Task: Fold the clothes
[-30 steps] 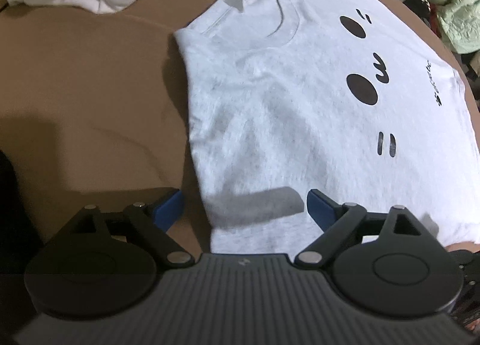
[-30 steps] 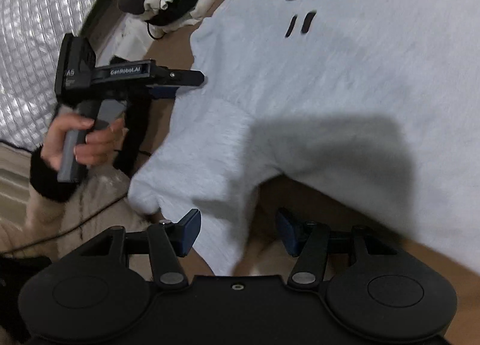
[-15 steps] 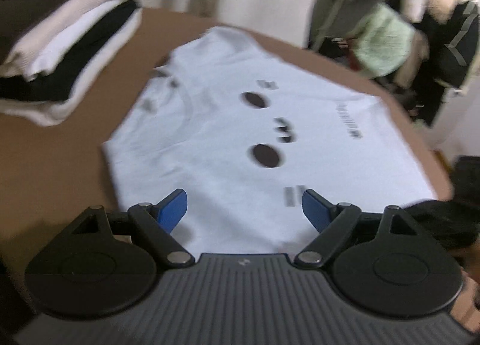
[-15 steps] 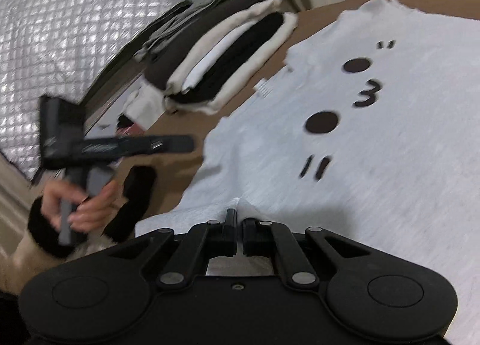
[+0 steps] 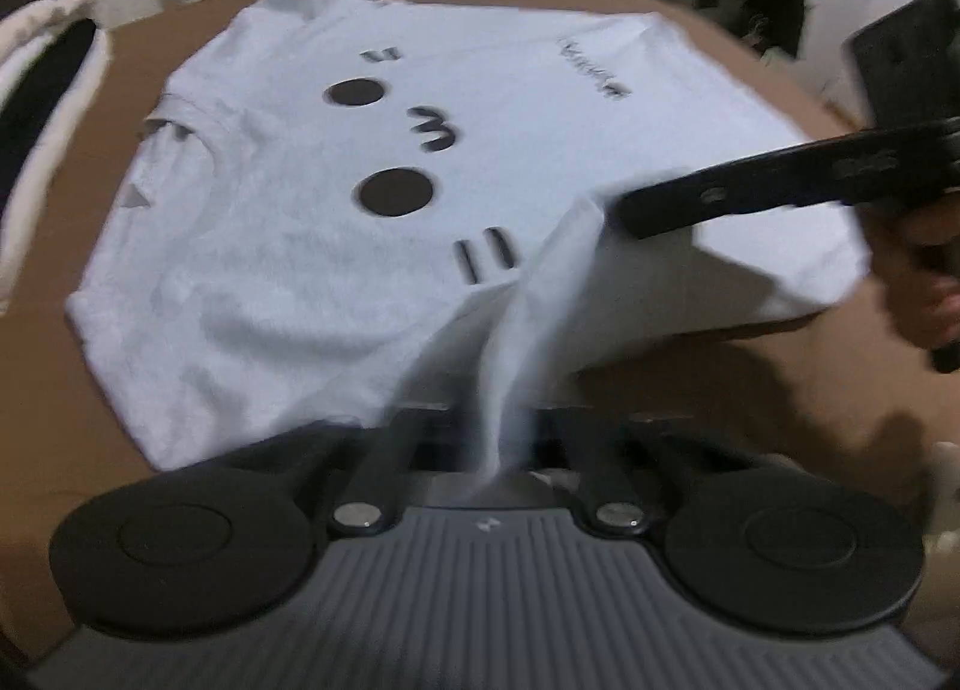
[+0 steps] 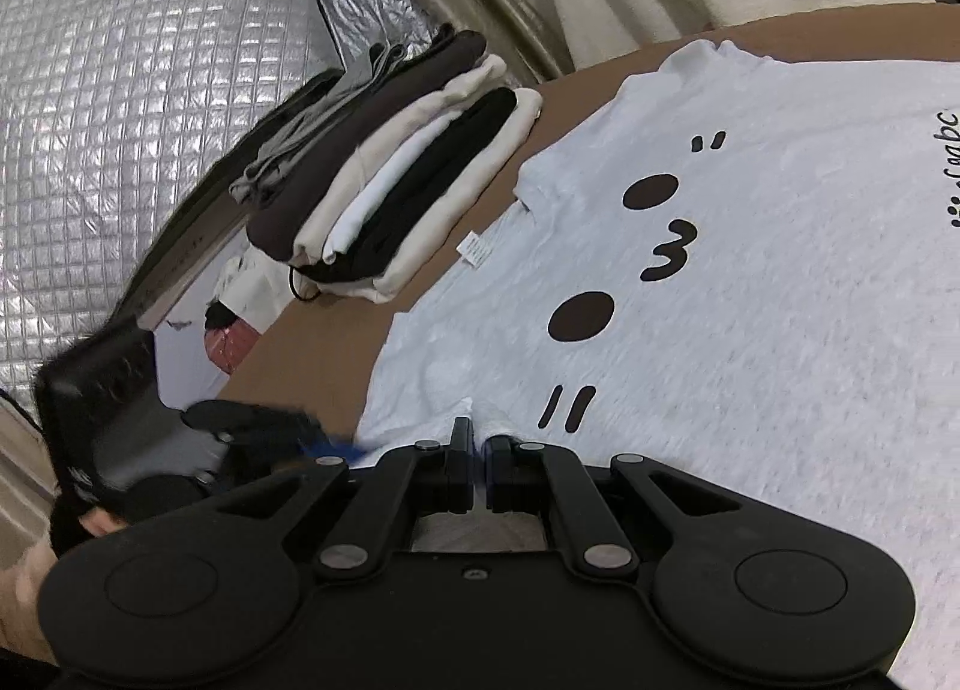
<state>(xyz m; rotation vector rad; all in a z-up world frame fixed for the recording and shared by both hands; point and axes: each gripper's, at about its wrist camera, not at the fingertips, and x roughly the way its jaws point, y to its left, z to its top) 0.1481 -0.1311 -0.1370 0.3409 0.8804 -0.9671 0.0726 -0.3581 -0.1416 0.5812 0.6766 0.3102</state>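
A white T-shirt (image 5: 288, 282) with a cat face printed in black lies spread on the brown desk (image 5: 54, 390). It covers most of the desk top and reaches toward the far edge.

The left hand-held gripper (image 5: 501, 450) is clenched on the T-shirt's near edge. A strip of white cloth runs up from between its two fingers, so that bit of the shirt is pulled off the desk. In the right wrist view this gripper is only a dark blur by the near left edge of the desk.

The right hand-held gripper (image 6: 480, 471) is clenched too. Its two fingers are pressed together on a small fold of the T-shirt (image 6: 750, 330) at the near edge. In the left wrist view its black fingers poke in from the right and pinch a raised peak of the cloth.

A stack of folded clothes (image 6: 390, 198) sits at the far left edge of the desk, beside the shirt's collar. The stack has dark brown, cream, white and black pieces. It does not touch the T-shirt.

No box or basket shows in either view.
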